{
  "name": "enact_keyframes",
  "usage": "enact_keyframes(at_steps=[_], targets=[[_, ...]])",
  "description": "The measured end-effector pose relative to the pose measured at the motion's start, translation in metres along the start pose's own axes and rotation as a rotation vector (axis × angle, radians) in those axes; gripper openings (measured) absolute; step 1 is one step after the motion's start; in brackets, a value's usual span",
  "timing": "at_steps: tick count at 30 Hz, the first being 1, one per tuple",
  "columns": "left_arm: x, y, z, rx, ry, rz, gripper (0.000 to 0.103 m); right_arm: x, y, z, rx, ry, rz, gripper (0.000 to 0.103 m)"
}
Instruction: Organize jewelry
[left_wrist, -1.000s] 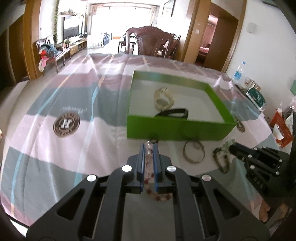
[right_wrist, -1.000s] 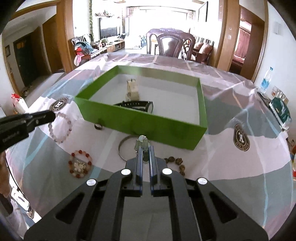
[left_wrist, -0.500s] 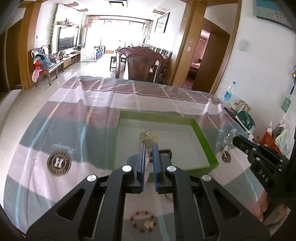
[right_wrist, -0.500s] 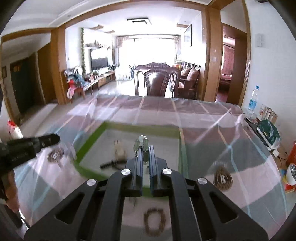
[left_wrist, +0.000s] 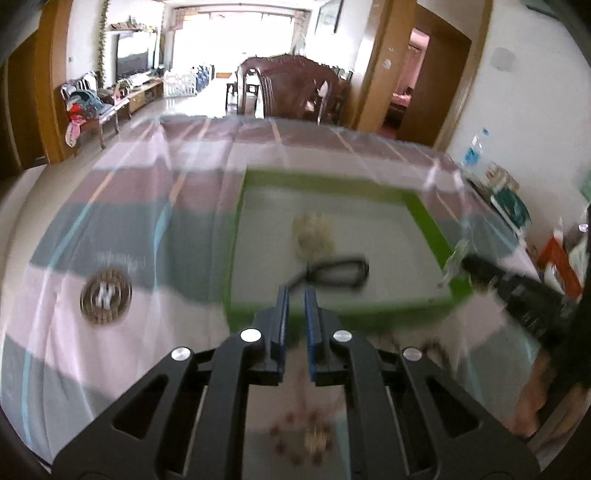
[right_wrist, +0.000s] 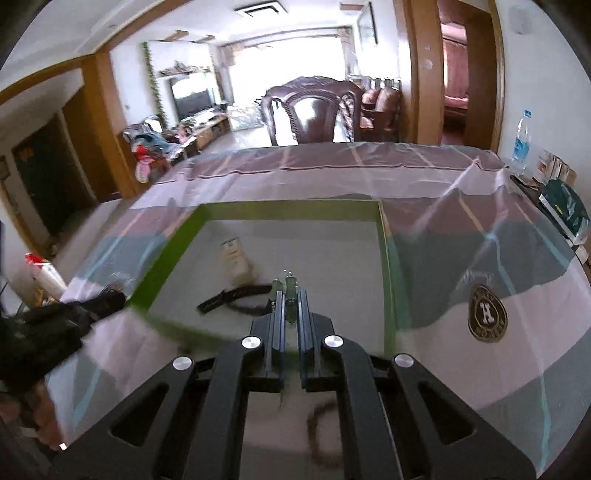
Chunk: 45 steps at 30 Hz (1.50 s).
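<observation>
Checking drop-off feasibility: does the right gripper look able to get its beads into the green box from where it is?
Probably yes. The right gripper, shut on pale green beads, already hangs over the open-topped green box; bare floor lies beside the black band.

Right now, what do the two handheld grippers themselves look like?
Both match: the left gripper and right gripper each have a matte black frame with triangular cut-outs, round silver screw heads, and two narrow parallel fingers faced with blue pads. No cables, markings or sleeves can be made out.

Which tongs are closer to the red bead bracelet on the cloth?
Left. The bracelet lies under the left tongs; the right tongs are off at the green box's corner.
</observation>
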<state>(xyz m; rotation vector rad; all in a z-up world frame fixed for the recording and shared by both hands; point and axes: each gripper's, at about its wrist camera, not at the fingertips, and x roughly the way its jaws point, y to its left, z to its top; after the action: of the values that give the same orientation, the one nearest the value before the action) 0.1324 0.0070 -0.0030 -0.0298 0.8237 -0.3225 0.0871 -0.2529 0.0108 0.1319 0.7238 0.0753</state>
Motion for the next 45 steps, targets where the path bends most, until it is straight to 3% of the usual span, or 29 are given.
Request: enact_keyframes(at_steps=[3,6,11,13,14,17,20,23,30,36,40,45], targets=[[0.014,0.001,-0.032,0.015,0.079,-0.003,0.011,-0.015,0.007,-0.022,-0.052,0.027,0.016,0.006],[0.037,0.001,-0.051,0.010,0.154,-0.014,0.019,-0.015,0.017,-0.042,-0.093,0.066,0.009,0.006],[0.053,-0.004,-0.064,0.011,0.201,-0.028,0.030,-0.003,0.027,-0.067,-0.109,0.133,0.025,0.006],[0.059,-0.006,-0.069,0.022,0.214,-0.019,0.030,0.002,0.027,-0.071,-0.114,0.146,0.030,0.006],[0.062,-0.008,-0.071,0.029,0.222,-0.015,0.023,0.005,0.028,-0.073,-0.116,0.152,0.034,0.006],[0.064,-0.011,-0.074,0.060,0.207,0.025,0.008,0.007,0.030,-0.077,-0.116,0.159,0.035,0.006],[0.062,-0.008,-0.074,0.044,0.208,0.024,0.008,0.006,0.029,-0.077,-0.116,0.156,0.035,0.006],[0.043,-0.008,-0.065,0.046,0.158,0.028,0.008,0.003,0.029,-0.071,-0.114,0.141,0.031,0.006],[-0.029,-0.019,-0.018,0.062,-0.041,0.010,0.008,-0.039,0.029,-0.034,-0.121,-0.019,0.034,0.006],[-0.045,-0.024,0.031,0.034,-0.158,-0.021,0.008,-0.054,0.026,0.012,-0.117,-0.169,-0.014,0.006],[-0.007,-0.024,0.052,0.023,-0.138,0.020,0.008,-0.011,0.018,0.033,-0.077,-0.109,-0.041,0.006],[0.035,-0.019,0.055,0.002,-0.083,0.045,0.008,0.056,0.006,0.024,-0.026,0.048,-0.068,0.006]])
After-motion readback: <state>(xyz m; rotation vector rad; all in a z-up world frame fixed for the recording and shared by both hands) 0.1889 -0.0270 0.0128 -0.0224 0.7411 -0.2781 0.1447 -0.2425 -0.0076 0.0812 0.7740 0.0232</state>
